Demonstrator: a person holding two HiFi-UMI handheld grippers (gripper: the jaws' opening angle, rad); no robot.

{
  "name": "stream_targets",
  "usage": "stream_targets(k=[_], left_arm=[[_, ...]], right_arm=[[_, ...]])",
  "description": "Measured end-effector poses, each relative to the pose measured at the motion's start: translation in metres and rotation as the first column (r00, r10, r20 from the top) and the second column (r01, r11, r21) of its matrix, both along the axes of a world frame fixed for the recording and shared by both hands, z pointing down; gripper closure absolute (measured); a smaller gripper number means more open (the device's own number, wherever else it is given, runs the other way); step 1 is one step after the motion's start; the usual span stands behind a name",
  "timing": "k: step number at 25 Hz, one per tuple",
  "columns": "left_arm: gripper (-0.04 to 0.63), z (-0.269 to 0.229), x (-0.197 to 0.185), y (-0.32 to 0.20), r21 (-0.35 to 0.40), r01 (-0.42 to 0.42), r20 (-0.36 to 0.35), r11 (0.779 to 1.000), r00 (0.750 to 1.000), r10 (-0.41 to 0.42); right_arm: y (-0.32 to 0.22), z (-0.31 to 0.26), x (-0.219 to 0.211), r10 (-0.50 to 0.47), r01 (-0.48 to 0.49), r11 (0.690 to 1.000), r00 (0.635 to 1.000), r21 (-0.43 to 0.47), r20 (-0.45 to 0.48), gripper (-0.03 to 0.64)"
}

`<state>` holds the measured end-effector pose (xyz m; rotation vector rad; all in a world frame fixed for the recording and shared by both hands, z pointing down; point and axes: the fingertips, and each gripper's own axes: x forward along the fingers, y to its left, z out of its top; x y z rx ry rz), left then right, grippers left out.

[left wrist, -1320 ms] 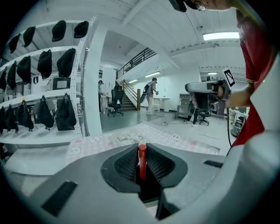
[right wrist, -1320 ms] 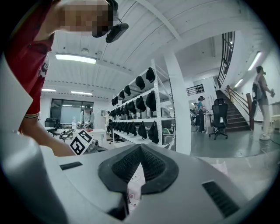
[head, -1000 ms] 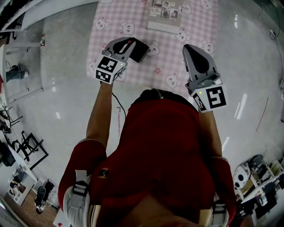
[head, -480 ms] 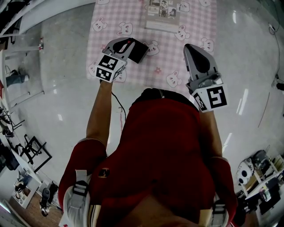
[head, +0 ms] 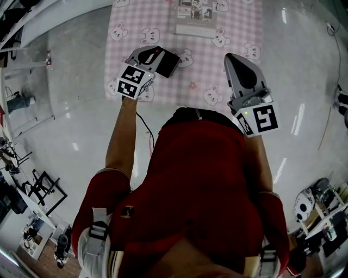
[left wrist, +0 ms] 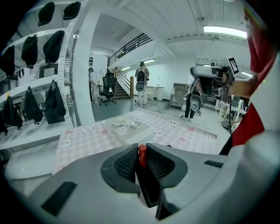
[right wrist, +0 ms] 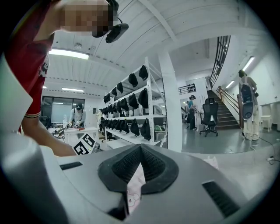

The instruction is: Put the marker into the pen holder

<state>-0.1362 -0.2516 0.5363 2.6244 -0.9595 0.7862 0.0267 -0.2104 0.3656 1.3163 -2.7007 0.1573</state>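
My left gripper [head: 157, 53] is shut on a red-capped marker [head: 159, 52], and it hangs over the near left part of the table. The left gripper view shows the red cap [left wrist: 142, 152] pinched between the black ribbed pads of that gripper [left wrist: 142, 154]. A black pen holder [head: 169, 63] stands on the cloth just right of and under the left gripper's tip. My right gripper [head: 230, 56] hovers by the table's near right edge. Its jaws [right wrist: 139, 148] meet at the tips with nothing between them.
The table wears a pink checked cloth with bunny prints [head: 239, 30]. A flat printed book or box [head: 193, 13] lies at its far middle, also seen as a pale slab [left wrist: 129, 127] ahead of the left gripper. Shelving with dark bags [left wrist: 26, 100] stands left; people stand far off.
The head view has drifted slightly. The left gripper keeps the marker in much the same spot by the pen holder. The right gripper has stayed put.
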Motion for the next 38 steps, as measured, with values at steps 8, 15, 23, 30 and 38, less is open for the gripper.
stream_targets(k=[8,15,23,30,38], left_arm=[[0.537,0.006,0.002,-0.004,-0.008,-0.010,0.016,1.000,1.000,0.010],[0.536,0.008,0.002,-0.004,-0.006,-0.014,0.012,1.000,1.000,0.014],[0.536,0.014,0.005,-0.009,-0.010,-0.021,0.013,1.000,1.000,0.021],[0.503,0.008,0.007,-0.011,0.001,-0.015,0.003,1.000,1.000,0.015],[0.472,0.003,0.011,-0.012,0.024,-0.011,-0.005,1.000,1.000,0.011]], right_arm=[[0.000,0.000,0.006,0.020,-0.020,1.000,1.000,-0.006,-0.006,0.618],[0.003,0.002,0.009,0.030,-0.030,0.999,1.000,-0.011,-0.009,0.618],[-0.003,0.006,0.010,0.027,-0.027,0.999,1.000,-0.017,-0.006,0.618],[-0.004,0.004,0.013,0.021,-0.022,1.000,1.000,-0.020,-0.005,0.618],[-0.005,0.006,0.014,0.008,-0.008,1.000,1.000,-0.020,-0.002,0.620]])
